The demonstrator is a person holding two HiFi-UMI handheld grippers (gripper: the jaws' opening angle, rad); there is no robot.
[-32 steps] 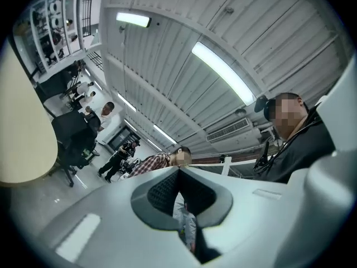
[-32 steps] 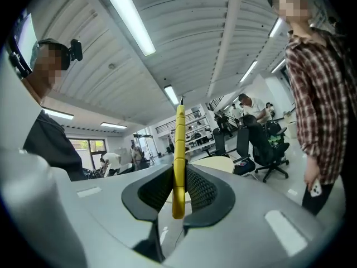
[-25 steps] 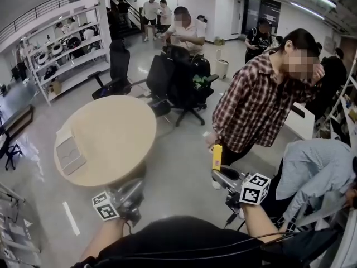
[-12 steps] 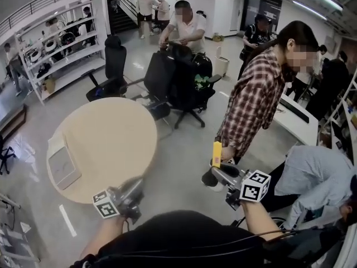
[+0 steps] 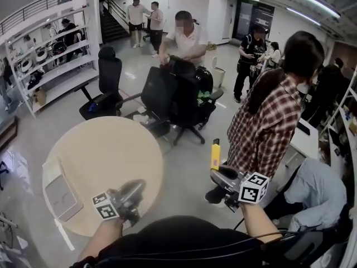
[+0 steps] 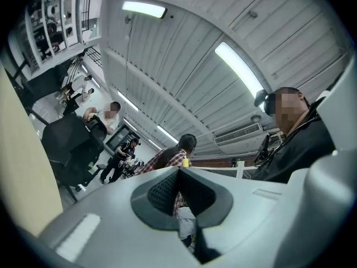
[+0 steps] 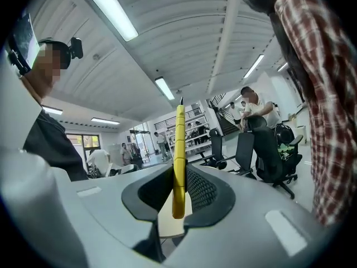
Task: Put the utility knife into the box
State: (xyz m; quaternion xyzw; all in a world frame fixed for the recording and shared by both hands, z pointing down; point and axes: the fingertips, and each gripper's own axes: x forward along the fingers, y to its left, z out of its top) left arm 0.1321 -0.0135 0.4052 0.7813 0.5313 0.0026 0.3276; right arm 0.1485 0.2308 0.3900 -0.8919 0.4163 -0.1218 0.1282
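Observation:
The yellow utility knife (image 5: 215, 154) stands upright in my right gripper (image 5: 218, 173), which is shut on its lower end. In the right gripper view the knife (image 7: 178, 144) runs up from between the dark pads (image 7: 202, 187), blade tip on top. A flat grey-beige box (image 5: 58, 191) lies on the left part of the round beige table (image 5: 111, 149). My left gripper (image 5: 129, 193) hovers over the table's near edge, right of the box. In the left gripper view its pads (image 6: 162, 191) meet with nothing between them.
A person in a plaid shirt (image 5: 273, 127) stands just right of the held knife. Another person in a grey shirt (image 5: 315, 191) bends low at the right. Black office chairs (image 5: 178, 94) stand beyond the table, and shelves (image 5: 50, 54) line the far left.
The table and box have come nearer in the head view, toward my left gripper. The person in plaid has turned away. The knife stays upright in my right gripper.

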